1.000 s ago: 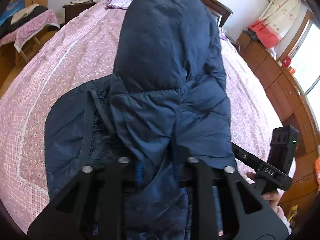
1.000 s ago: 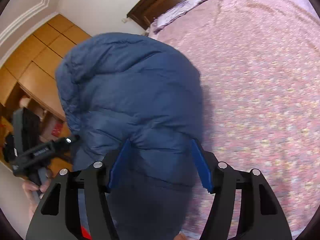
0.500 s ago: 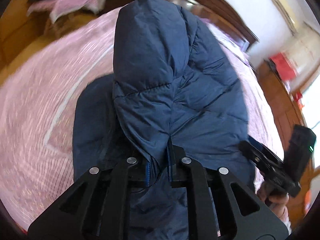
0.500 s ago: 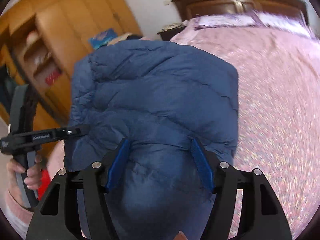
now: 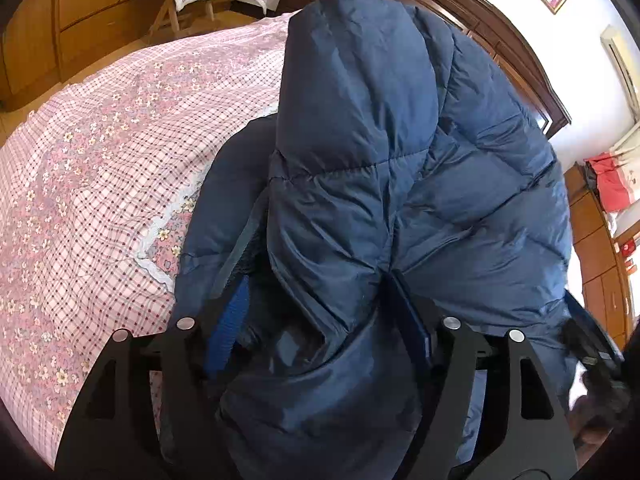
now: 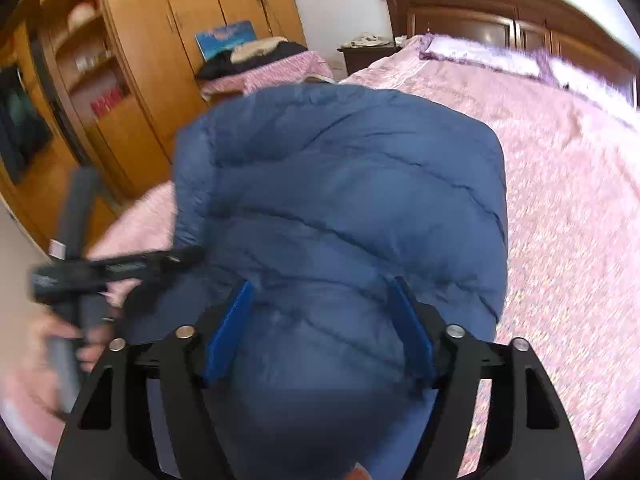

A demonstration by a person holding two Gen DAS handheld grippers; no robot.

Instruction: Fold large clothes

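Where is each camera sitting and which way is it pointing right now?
Left wrist: sits on the left tool, looking forward over the navy puffer jacket draped between its open fingers, toward the pink bedspread and dark headboard; the other tool shows blurred at lower right.
Right wrist: sits on the right tool, fingers apart with jacket between them, facing the wooden wardrobe and headboard; the left tool and a hand show at left.
Shared: jacket, bed, headboard.
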